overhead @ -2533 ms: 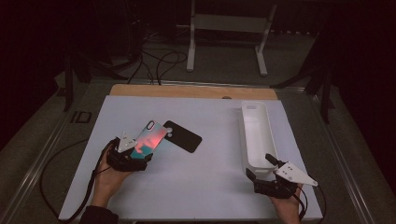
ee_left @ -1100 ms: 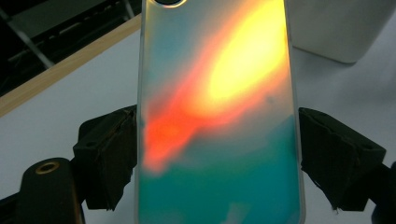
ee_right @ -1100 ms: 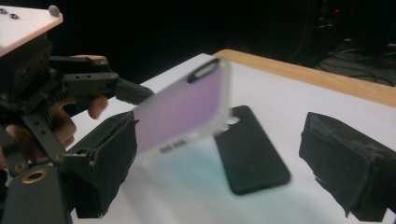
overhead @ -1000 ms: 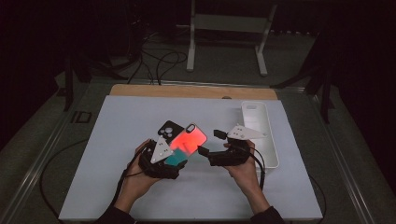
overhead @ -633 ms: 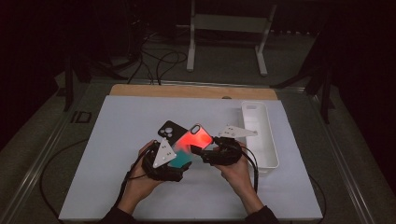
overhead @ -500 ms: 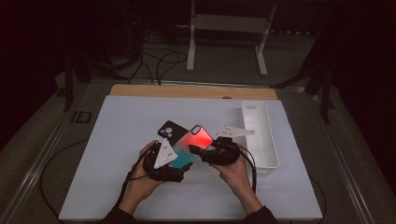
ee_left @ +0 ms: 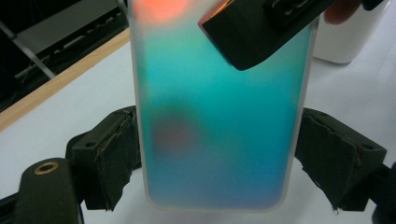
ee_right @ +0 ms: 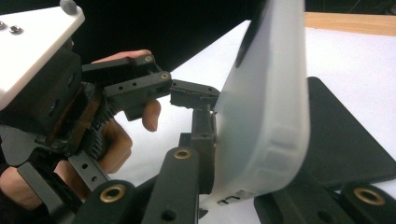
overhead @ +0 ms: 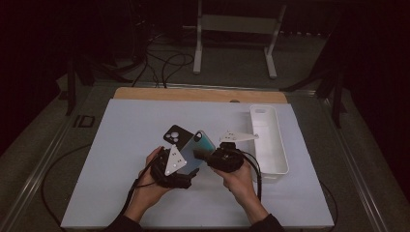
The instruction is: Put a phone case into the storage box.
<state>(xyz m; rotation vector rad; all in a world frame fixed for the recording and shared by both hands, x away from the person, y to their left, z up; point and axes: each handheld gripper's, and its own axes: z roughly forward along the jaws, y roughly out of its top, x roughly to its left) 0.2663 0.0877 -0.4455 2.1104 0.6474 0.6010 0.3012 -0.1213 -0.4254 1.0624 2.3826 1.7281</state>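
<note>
High view has your two grippers meeting at mid-table, the left gripper (overhead: 180,166) clamped across the sides of the teal case (overhead: 197,151) held tilted above the mat (overhead: 121,145), beside the black case (overhead: 174,135) lying flat. Your right gripper (overhead: 212,157) appears to pinch its upper edge, so, if this is a handover, keep one grip firm until the other is sure. Both hands sit low, wrists angled inward toward each other, with the tray (overhead: 280,159) just right.

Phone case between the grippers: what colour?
Translucent teal-blue phone case, fading to orange-red at its far end; clearest in the left gripper view.
</note>
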